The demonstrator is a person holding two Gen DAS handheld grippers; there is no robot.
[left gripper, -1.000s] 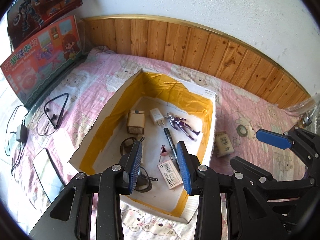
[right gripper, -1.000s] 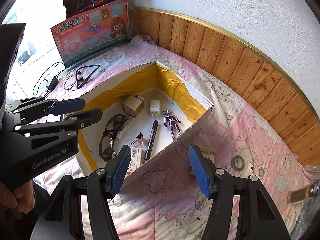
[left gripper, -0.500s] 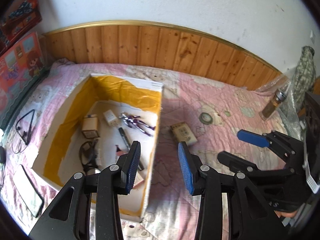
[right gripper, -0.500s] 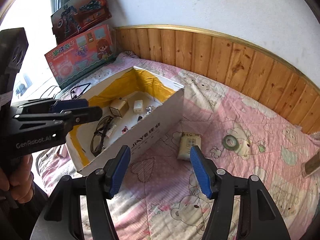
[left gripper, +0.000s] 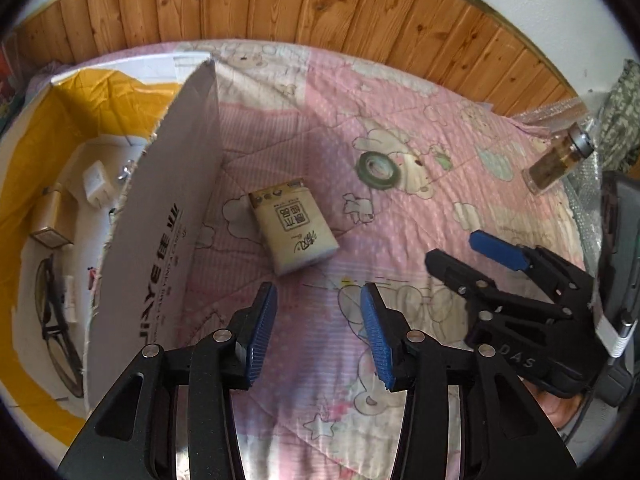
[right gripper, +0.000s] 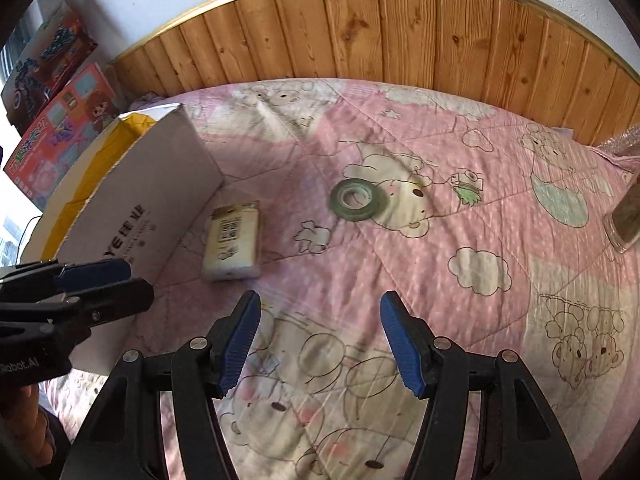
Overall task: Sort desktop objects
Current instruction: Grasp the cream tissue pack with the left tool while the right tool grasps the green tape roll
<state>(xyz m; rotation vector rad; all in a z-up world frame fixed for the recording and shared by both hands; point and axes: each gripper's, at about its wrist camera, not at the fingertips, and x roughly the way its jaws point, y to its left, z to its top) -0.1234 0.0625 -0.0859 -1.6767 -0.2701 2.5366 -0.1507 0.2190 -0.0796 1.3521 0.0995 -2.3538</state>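
Both grippers have swung away from over the cardboard box point(left gripper: 160, 216) and dropped toward the pink quilt point(left gripper: 400, 216) beside it. A beige tissue pack point(left gripper: 294, 225) lies flat on the quilt just outside the box's white wall, at about eleven o'clock from the left gripper point(left gripper: 316, 336), whose blue pads are spreading with nothing between them. From the right gripper point(right gripper: 320, 344), spread wide and empty, the pack sits at ten o'clock and a green tape roll point(right gripper: 355, 199) at twelve. The two lie near each other, not touching. Inside the box rest a white charger point(left gripper: 96, 182) and black glasses point(left gripper: 54, 320). A glass bottle point(left gripper: 558, 160) lies at the quilt's two o'clock edge.
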